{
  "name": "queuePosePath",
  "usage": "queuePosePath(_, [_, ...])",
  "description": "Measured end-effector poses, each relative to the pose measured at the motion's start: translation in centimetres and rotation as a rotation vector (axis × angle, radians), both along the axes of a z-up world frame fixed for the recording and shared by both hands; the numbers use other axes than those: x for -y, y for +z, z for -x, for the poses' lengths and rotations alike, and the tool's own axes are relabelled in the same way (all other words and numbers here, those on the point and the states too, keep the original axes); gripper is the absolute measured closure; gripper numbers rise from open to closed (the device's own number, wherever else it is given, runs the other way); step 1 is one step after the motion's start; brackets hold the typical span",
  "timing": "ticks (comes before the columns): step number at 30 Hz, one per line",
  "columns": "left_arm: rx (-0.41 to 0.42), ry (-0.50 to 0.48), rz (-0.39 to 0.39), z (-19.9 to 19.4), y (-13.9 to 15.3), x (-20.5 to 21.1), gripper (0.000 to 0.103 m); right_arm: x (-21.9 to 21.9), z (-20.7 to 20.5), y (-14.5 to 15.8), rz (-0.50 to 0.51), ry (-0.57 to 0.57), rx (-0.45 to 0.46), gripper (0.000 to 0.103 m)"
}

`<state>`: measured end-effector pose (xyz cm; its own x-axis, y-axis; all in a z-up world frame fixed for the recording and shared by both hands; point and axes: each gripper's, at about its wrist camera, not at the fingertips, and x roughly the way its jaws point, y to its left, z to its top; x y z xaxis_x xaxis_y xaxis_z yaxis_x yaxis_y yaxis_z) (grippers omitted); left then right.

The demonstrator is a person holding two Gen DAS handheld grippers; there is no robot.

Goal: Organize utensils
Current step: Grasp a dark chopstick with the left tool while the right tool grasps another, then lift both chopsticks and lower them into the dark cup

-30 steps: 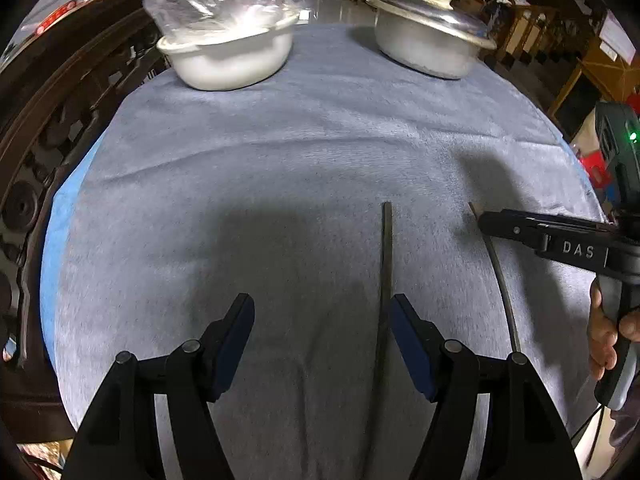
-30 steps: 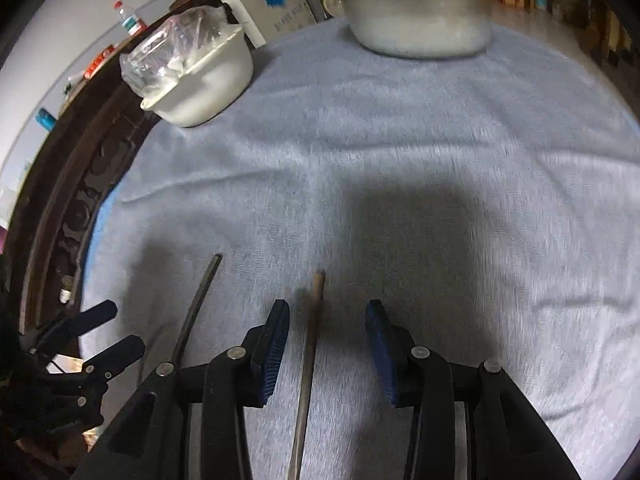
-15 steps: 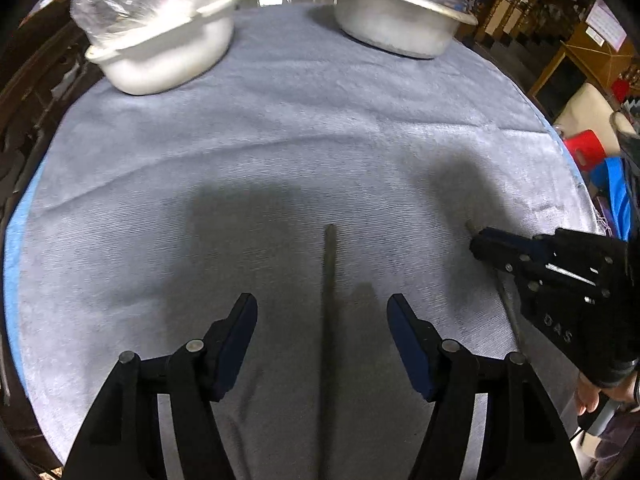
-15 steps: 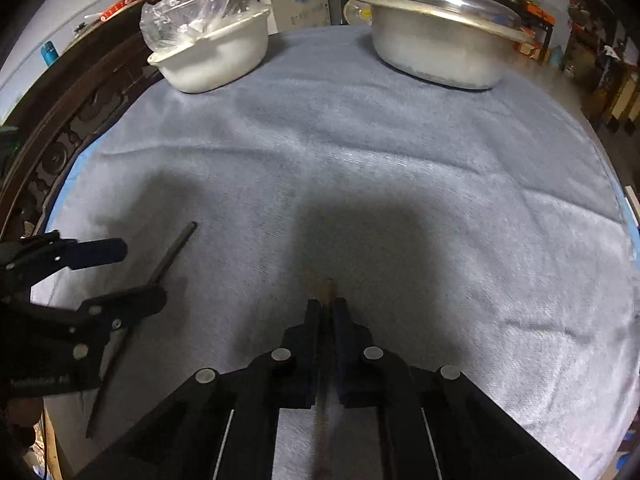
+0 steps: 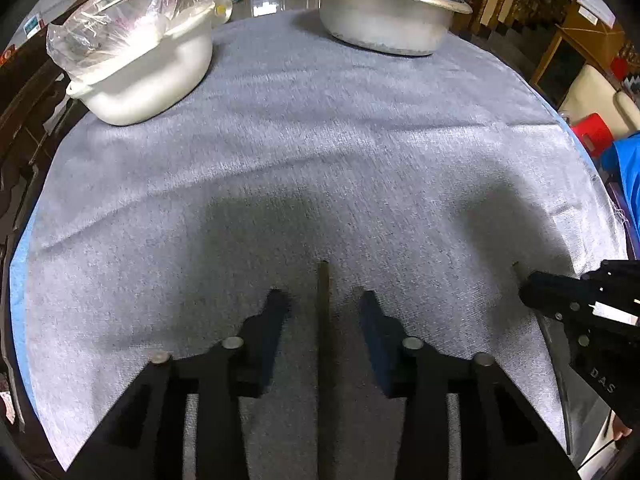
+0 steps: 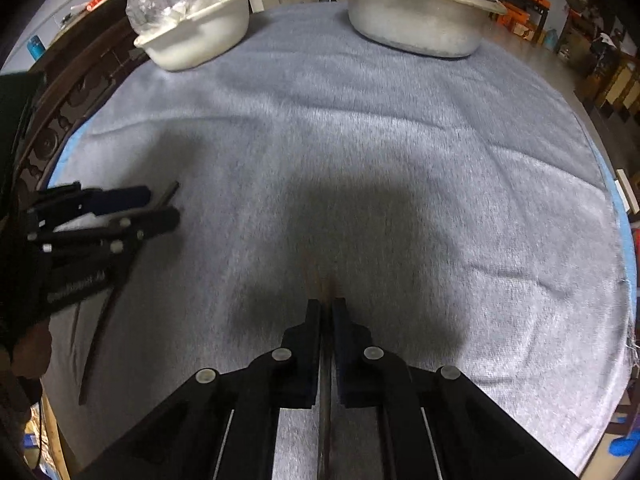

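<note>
Two dark chopsticks lie on the grey cloth (image 5: 320,152). One chopstick (image 5: 322,280) runs straight between the fingers of my left gripper (image 5: 322,300). Its jaws are closing, with a gap still showing on each side of the stick. In the right wrist view that left gripper (image 6: 160,206) is at the left, over the same chopstick (image 6: 100,328). My right gripper (image 6: 326,304) is shut on the other chopstick (image 6: 319,284), whose tip pokes out just past the pads. From the left wrist view the right gripper (image 5: 528,292) sits at the right edge.
A white bowl (image 5: 160,76) holding a clear plastic bag stands at the far left of the cloth. A lidded metal pot (image 5: 384,24) stands at the far right. Dark carved wooden furniture (image 6: 60,120) borders the table's left side. A hand (image 6: 28,352) holds the left gripper.
My left gripper slid sideways until its chopstick lay between the fingers, then its jaws narrowed. The right gripper's jaws closed onto the other chopstick and have stayed shut.
</note>
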<state>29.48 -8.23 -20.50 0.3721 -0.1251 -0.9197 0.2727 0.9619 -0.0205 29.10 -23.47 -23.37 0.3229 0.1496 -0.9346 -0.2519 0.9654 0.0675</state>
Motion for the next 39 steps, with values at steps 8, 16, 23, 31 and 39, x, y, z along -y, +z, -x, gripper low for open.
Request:
queuePosePath(8, [0.014, 0.015, 0.003, 1.0, -0.1, -0.1, 0.094, 0.9, 2.3, 0.1, 0.004, -0.001, -0.014, 0.092])
queuePosePath(16, [0.023, 0.013, -0.009, 1.7, -0.1, -0.1, 0.097, 2.9, 4.6, 0.3, -0.008, -0.016, -0.046, 0.084])
queuePosePath(23, [0.030, 0.016, -0.013, 2.0, -0.3, -0.3, 0.097, 1.5, 5.6, 0.4, 0.072, 0.013, -0.038, 0.079])
queuePosePath(31, [0.029, 0.019, -0.013, 2.3, -0.3, -0.2, 0.097, 0.5, 5.8, 0.4, 0.069, 0.044, -0.009, 0.087])
queuePosePath(39, [0.004, 0.056, 0.047, 3.5, -0.2, -1.3, 0.097, 1.2, 7.0, 0.7, -0.032, -0.002, 0.019, 0.097])
